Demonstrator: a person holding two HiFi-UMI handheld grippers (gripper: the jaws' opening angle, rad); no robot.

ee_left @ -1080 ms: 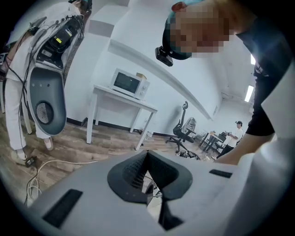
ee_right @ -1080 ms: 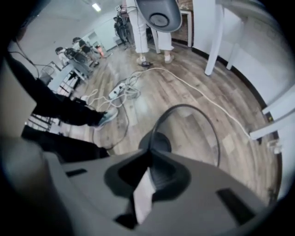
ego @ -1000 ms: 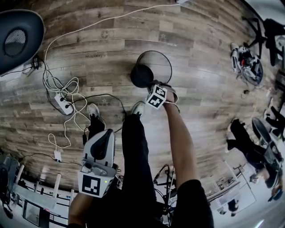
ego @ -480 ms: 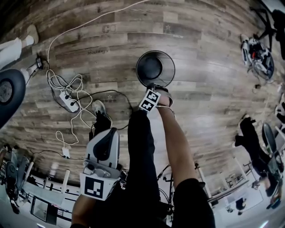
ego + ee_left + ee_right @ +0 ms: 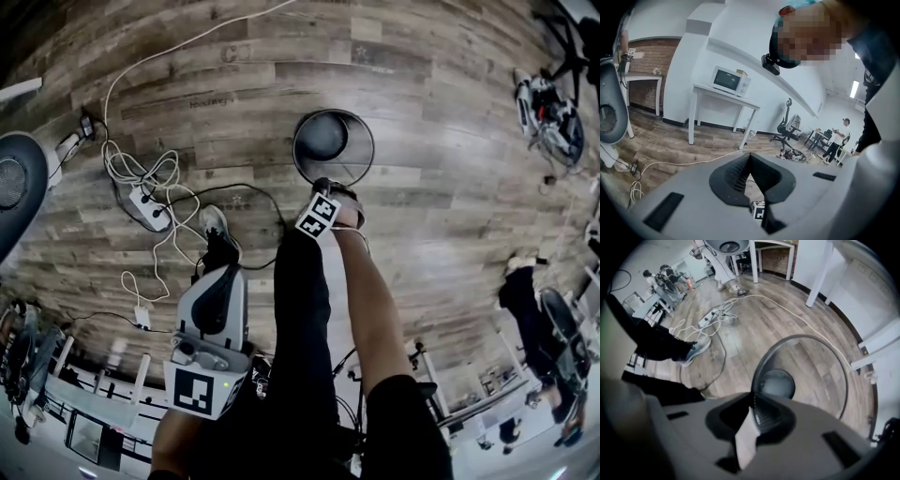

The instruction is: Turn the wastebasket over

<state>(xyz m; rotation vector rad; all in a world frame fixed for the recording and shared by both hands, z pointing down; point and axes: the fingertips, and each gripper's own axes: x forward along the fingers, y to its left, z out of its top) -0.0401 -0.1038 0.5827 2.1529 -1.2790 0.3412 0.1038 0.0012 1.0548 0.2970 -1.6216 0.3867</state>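
The wastebasket is a black wire-mesh bin standing on the wood floor with its open mouth up. My right gripper points straight down at the bin's near edge and is shut on the rim. In the right gripper view the rim runs into the closed jaws of the right gripper, and the bin's solid bottom shows beyond. My left gripper hangs beside the person's left leg, far from the bin, shut with nothing in it. Its fingertips meet in the left gripper view.
A white power strip with looped white cables lies on the floor left of the bin. The person's shoe and dark trouser leg stand just near of the bin. A round grey seat is far left. Clutter lies far right.
The bin was tilted a second ago, its base off to the left of its rim; now it stands nearly upright. My right gripper sank with the rim. The left gripper stayed put.
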